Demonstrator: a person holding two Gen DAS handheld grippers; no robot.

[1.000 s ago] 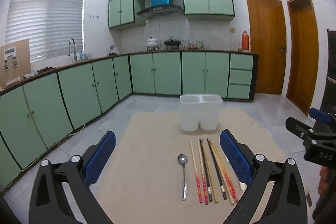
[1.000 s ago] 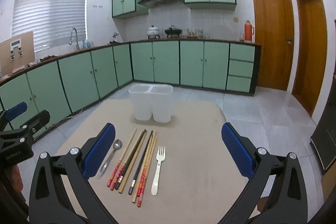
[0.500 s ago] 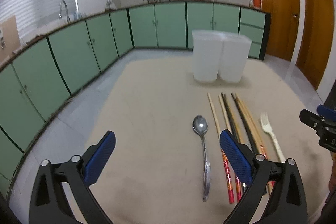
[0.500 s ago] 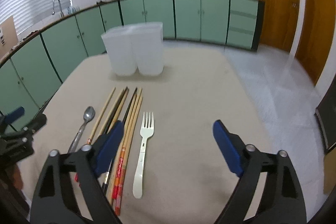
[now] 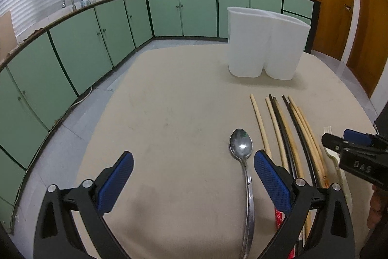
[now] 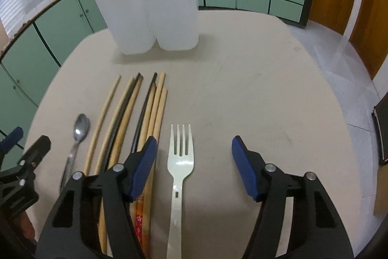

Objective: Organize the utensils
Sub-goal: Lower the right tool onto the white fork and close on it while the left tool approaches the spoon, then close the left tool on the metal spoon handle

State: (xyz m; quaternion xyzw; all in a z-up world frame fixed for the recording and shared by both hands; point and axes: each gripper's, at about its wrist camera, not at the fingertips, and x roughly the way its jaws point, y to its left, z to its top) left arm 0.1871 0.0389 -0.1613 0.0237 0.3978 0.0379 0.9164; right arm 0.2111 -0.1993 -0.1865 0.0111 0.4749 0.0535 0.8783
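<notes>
- Both grippers have come down and forward toward the beige cloth-covered table (image 6: 254, 79) since a second ago; the cutlery row now fills the lower part of each view.
- Left gripper (image 5: 194, 176): black frame, blue pads, jaws spread wide, holding nothing. Its right pad (image 5: 271, 181) sits just beside the handle of the polished steel spoon (image 5: 242, 149), which lies inside the gap, near the right side.
- Right gripper (image 6: 192, 169): same build, jaws released and empty. The cream plastic fork (image 6: 180, 162) lies between its pads, nearer the left one, tines pointing away.
- Bundle of wooden and black chopsticks (image 6: 135, 113): lies between spoon and fork, roughly parallel, some touching one another; red-patterned ends toward the camera.
- White translucent two-compartment plastic holder (image 6: 150, 18): upright at the far side of the table, well apart from the row. Its contents cannot be seen from this angle.
- Step in hand, as judged: lowering onto the first pieces for pickup, fork for the right, spoon for the left.
- Handling advice: centre each handle between the pads before closing. The right gripper's left pad overlaps the outermost chopstick, so shifting slightly right would avoid pinching it along with the fork.
- Both pieces lie flat on cloth; pads need to reach the surface to catch the thin handles.
</notes>
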